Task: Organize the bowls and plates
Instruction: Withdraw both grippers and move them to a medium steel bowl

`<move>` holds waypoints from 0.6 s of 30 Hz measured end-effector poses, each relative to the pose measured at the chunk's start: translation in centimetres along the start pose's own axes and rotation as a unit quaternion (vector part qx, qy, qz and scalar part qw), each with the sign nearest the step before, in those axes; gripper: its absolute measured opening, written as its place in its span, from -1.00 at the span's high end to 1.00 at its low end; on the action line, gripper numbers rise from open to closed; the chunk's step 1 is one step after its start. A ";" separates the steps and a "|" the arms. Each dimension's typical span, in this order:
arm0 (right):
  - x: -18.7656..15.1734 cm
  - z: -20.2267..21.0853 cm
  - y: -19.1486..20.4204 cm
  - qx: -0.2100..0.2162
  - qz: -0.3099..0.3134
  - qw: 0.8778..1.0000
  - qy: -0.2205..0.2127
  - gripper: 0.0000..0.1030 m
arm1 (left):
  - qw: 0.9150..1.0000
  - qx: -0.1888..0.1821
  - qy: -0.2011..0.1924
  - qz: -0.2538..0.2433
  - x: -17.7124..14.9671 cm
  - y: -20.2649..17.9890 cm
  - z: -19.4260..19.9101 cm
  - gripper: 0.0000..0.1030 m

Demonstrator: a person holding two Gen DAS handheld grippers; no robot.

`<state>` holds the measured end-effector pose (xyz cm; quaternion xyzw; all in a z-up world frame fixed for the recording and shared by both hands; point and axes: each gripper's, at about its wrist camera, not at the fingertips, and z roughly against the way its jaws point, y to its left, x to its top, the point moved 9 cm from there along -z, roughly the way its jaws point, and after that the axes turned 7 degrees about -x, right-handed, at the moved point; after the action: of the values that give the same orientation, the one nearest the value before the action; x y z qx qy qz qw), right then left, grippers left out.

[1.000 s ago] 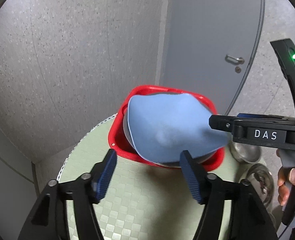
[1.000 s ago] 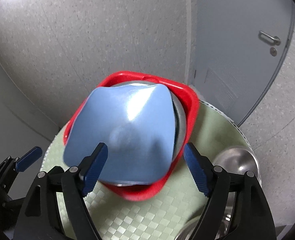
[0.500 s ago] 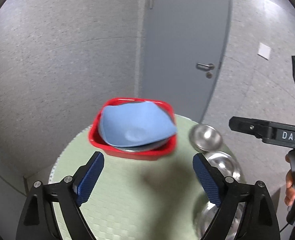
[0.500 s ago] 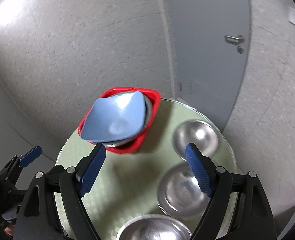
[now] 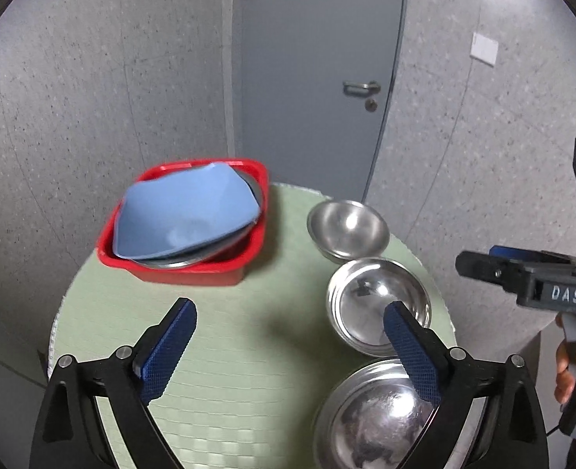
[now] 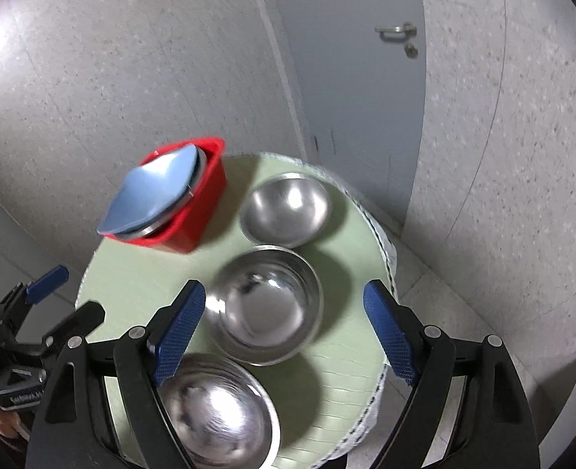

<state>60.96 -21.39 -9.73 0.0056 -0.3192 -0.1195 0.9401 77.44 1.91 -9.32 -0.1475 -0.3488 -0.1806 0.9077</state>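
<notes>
Red plastic is forming the tub (image 5: 194,271) that is sitting at about 10 o'clock on the round green table (image 5: 225,355). A blue plate (image 5: 182,215) is lying tilted in the tub, on top of a steel dish (image 5: 205,260) whose rim is showing beneath it.

I am holding my left tongs (image 5: 289,346) above the near part of the table. Their blue pads (image 5: 168,346) are standing spread wide and are gripping nothing.

Moving right, three steel bowls are sitting upright in a line along the 3 o'clock side of the table:
- The far bowl (image 5: 348,228) is sitting at about 1 o'clock, near the tub but apart from it.
- The middle bowl (image 5: 373,305) is sitting just beside the far bowl, at about 3 o'clock.
- The near bowl (image 5: 370,422) is sitting at about 5 o'clock, partly behind my left tongs' right finger.

I am holding my right tongs (image 6: 286,334) over the middle bowl (image 6: 266,305), which is appearing between the two fingers. These tongs are also standing spread wide and are holding nothing. In this view the near bowl (image 6: 217,414) is lying at 6 o'clock and is blurred. The far bowl (image 6: 288,207) is lying at 12 o'clock. The tub (image 6: 202,203) with the plate (image 6: 151,195) is lying at 10 o'clock.
</notes>
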 end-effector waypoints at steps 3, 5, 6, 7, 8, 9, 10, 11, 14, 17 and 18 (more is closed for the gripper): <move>-0.9 -1.8 -1.0 0.010 0.005 1.000 0.019 -0.65 | 1.000 0.006 0.026 -0.002 0.3 -0.6 -2.7 -0.84; -1.4 -3.2 -1.5 0.021 0.007 0.999 0.035 -0.65 | 0.999 0.012 0.039 0.000 1.0 -1.2 -4.9 -0.84; -1.8 -4.0 -1.7 0.027 0.011 0.999 0.044 -0.65 | 0.999 0.012 0.046 0.002 0.9 -1.2 -5.7 -0.84; -1.9 -4.7 -1.8 0.030 0.015 0.998 0.049 -0.65 | 0.999 0.013 0.051 0.003 1.0 -1.5 -6.5 -0.84; -2.2 -5.4 -1.9 0.033 0.020 0.998 0.055 -0.65 | 0.998 0.016 0.060 0.005 0.9 -1.6 -7.5 -0.84; -2.4 -6.1 -2.0 0.038 0.025 0.997 0.063 -0.65 | 0.997 0.019 0.069 0.008 0.8 -1.5 -8.3 -0.84; -2.6 -6.7 -2.1 0.042 0.027 0.996 0.068 -0.65 | 0.997 0.022 0.074 0.010 0.8 -1.6 -9.2 -0.84; -2.8 -7.3 -2.2 0.047 0.028 0.996 0.074 -0.65 | 0.996 0.023 0.081 0.012 0.8 -1.5 -9.8 -0.84; -3.3 -9.1 -2.4 0.057 0.031 0.994 0.093 -0.62 | 0.995 0.028 0.098 0.015 0.9 -1.3 -11.8 -0.78; -3.7 -10.5 -2.3 0.066 0.034 0.991 0.108 -0.43 | 0.992 0.029 0.121 0.022 1.0 -1.2 -14.0 -0.46; -3.9 -10.9 -2.4 0.070 0.034 0.990 0.115 -0.34 | 0.991 0.031 0.131 0.025 0.9 -1.0 -14.8 -0.40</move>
<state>63.98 -23.52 -20.98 0.0741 -0.2166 -0.0638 0.9713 86.23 -4.97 -19.14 -0.1031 -0.2281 -0.1645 0.9541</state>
